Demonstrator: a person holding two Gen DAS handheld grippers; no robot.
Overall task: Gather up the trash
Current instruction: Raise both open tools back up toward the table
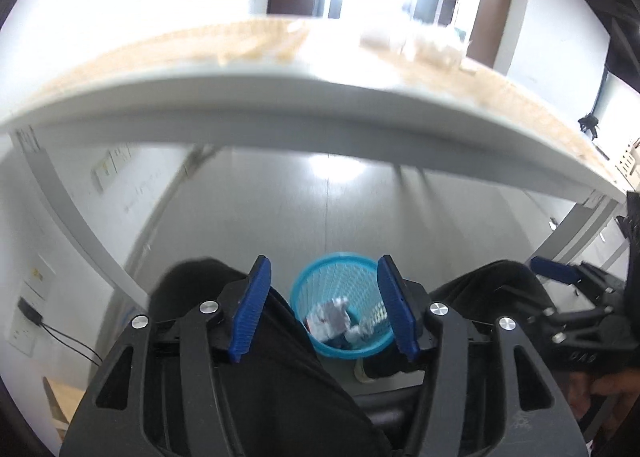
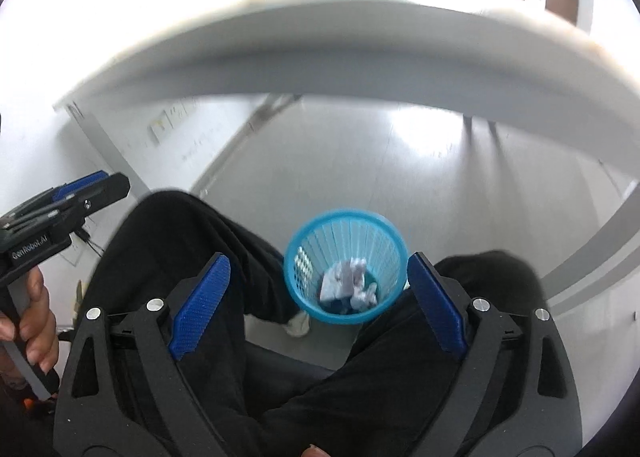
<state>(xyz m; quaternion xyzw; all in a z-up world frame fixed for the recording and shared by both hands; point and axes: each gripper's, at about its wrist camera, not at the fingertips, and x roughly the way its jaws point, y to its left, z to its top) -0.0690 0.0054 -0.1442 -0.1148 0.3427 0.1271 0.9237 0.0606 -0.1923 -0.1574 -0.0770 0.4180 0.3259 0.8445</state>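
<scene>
- One round light-blue plastic mesh wastebasket (image 2: 346,266) stands on the pale grey floor (image 2: 360,161) between the seated person's two black-trousered legs (image 2: 192,249), below the near edge of the tabletop (image 1: 280,97).
- Inside the basket I count about three crumpled pieces of white-and-grey paper trash (image 2: 346,281), plus one small silvery blister-like strip (image 2: 303,266) leaning on its inner wall; the exact count is hard to fix through the blur.
- My left claw (image 1: 326,309), black frame with two blue ribbed pads, is released: its jaws stand apart with nothing between them, the basket showing through the gap far below.
- My right claw (image 2: 318,307), same build, is released too, spread wider, with nothing gripped; basket and legs show between its pads.
- In the right wrist view I see the left claw's body at the left edge, held by one bare hand (image 2: 34,321); white lettering on it reads "GenRobot.AI".
- In the left wrist view the right claw (image 1: 556,271) shows at the right edge; the writing on its body is too blurred to read.
- On the wood-grain tabletop with a white edge, I make out one blurred whitish heap (image 1: 416,43) towards the far right corner; I cannot tell what it is.
- One white shoe (image 2: 298,324) shows on the floor just beside the basket.
</scene>
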